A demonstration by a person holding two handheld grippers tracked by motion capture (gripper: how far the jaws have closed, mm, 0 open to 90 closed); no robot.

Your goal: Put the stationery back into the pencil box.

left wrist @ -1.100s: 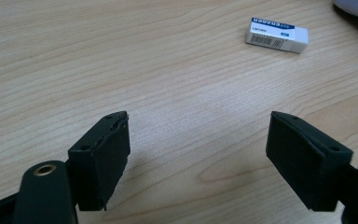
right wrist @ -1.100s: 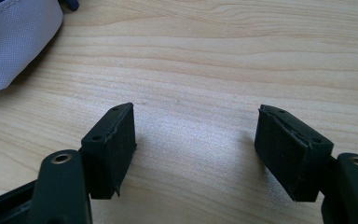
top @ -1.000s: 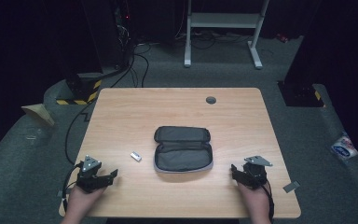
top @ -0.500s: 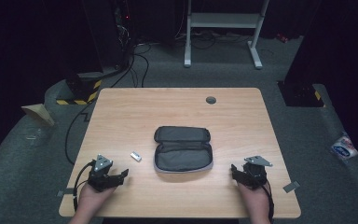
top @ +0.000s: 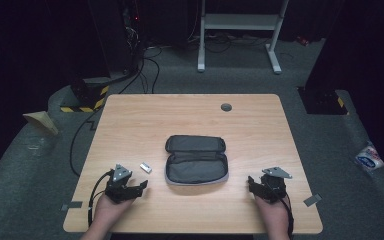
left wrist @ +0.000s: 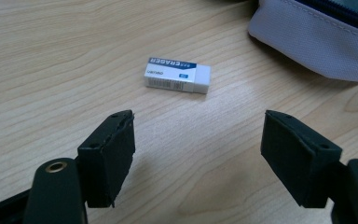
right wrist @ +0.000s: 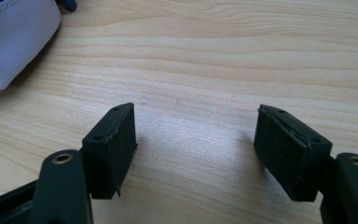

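White eraser (left wrist: 177,74) lies flat on the wooden table (top: 130,120), just ahead of the left gripper (left wrist: 198,158), beside the open grey pencil case (top: 196,160). Left jaws have just been closing a bit but stand wide, nothing between them. Right gripper (right wrist: 196,154) gapes wide too, holding nothing, near the case

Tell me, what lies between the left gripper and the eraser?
Nothing: in the left gripper view, bare table separates the open left gripper from the eraser.
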